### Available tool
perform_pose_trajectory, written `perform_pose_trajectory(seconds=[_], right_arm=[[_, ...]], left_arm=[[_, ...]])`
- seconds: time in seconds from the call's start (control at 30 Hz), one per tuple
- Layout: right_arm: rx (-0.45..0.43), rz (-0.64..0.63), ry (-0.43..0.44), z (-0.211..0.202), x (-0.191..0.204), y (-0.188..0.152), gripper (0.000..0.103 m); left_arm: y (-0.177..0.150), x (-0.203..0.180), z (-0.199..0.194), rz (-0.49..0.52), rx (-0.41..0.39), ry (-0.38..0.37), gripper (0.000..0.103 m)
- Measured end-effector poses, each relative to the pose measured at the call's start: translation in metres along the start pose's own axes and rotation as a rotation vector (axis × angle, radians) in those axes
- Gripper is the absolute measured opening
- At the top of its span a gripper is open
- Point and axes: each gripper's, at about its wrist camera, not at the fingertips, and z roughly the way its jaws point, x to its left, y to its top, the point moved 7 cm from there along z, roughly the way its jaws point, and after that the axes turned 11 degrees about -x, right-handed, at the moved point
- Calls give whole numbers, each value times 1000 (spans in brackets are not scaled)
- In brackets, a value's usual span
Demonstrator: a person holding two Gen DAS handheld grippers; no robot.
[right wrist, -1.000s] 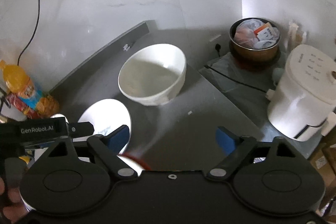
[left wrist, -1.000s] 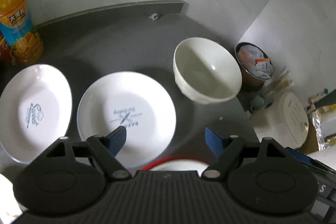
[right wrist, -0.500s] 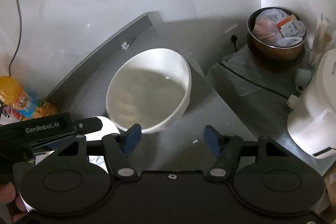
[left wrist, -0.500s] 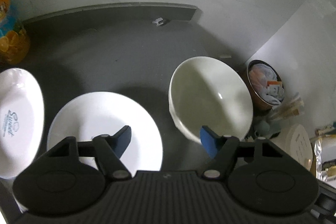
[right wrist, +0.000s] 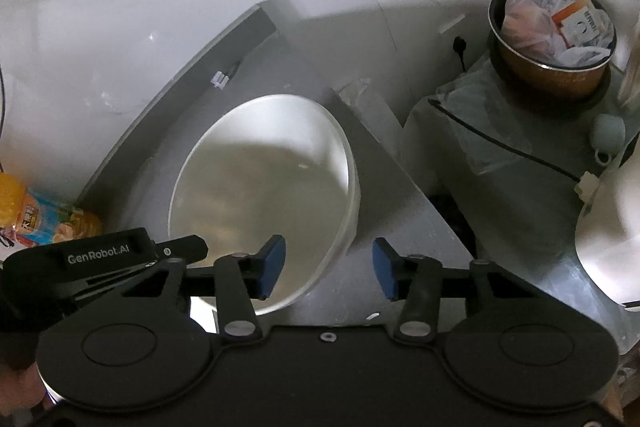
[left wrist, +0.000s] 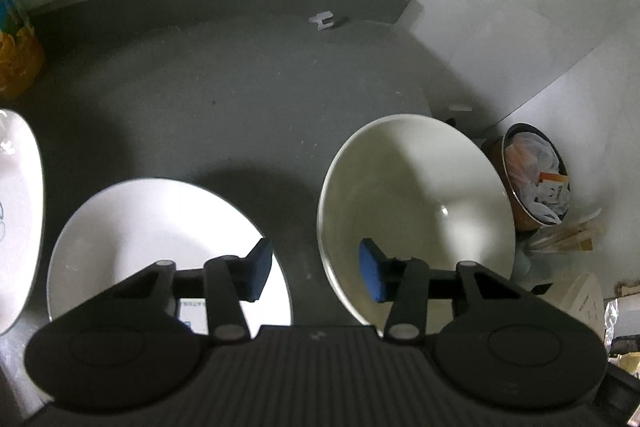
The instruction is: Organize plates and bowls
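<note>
Between both sets of jaws sat the white bowl [left wrist: 416,203], glossy, deep and round, on the grey desk [left wrist: 224,99]. The left gripper [left wrist: 316,269] was parted, empty, straddling its near left rim; the right gripper [right wrist: 329,267] gaped likewise over the near right rim, equally close. A flat white plate [left wrist: 152,235] lay just left of the left jaws.

Both grippers have come in low over the white bowl [left wrist: 420,195]. The left gripper [left wrist: 316,269] now straddles its near rim, the right gripper [right wrist: 328,267] its other edge, jaws narrower than before. The red-rimmed dish has slipped from view.
</note>
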Motion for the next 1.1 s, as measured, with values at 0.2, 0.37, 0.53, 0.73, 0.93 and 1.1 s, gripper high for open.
perform_pose_trajectory(seconds=[0.2,0.37,0.53,0.73,0.93,1.1], right_arm=[[45,15,-3,17,-2,-2,35],[61,15,1,26,-3,-4,24],[39,-9,10,21,-3,-1,23],[-3,12,33,3,2,3,23],[-65,-14,26,-23,14,5,23],[-111,-9,14,-45,25,-2,23]], left_arm=[[-5,-1,11,-25,25,2,28],[-9,-4,17,-48,46,-14,11],[-10,-6,16,-55,54,-11,10],[-3,-9,-2,-18,13,-33,10],[-4,-10,-26,-1,-17,-72,10],[-6,-7,-48,18,-48,-100,10]])
